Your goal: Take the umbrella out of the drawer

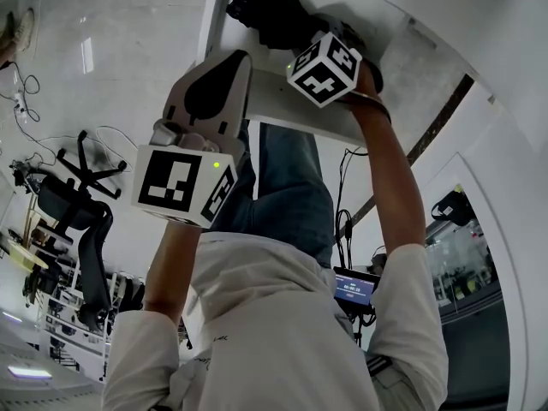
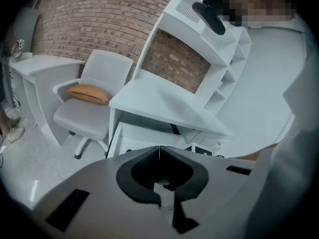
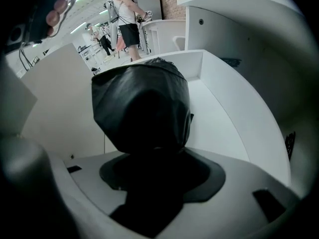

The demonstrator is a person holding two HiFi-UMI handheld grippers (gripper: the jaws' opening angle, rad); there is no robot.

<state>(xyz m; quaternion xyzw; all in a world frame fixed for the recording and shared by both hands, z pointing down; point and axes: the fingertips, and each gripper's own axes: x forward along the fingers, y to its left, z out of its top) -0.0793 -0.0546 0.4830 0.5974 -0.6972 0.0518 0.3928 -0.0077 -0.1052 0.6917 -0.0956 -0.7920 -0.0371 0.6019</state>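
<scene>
The right gripper (image 3: 149,151) clamps a black folded fabric umbrella (image 3: 142,101), at twelve o'clock, over the white open drawer (image 3: 224,113). The left gripper (image 2: 159,151) has its jaws together, empty.

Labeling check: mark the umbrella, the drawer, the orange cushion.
umbrella (image 3: 142,108): right gripper view, black fabric middle.
drawer (image 3: 219,113): right gripper view, bare inside surface.
orange cushion (image 2: 88,93): left gripper view, top face.

— The umbrella (image 3: 142,108)?
— Black cloth, creased, with a faint sheen. The drawer (image 3: 227,113) is smooth white, satin-looking.
— And the left tongs (image 2: 159,151)?
— Matt grey plastic with black lining. Beyond them: rough brick wall (image 2: 99,19), smooth white worktop (image 2: 154,101), orange cloth cushion (image 2: 88,92).
</scene>
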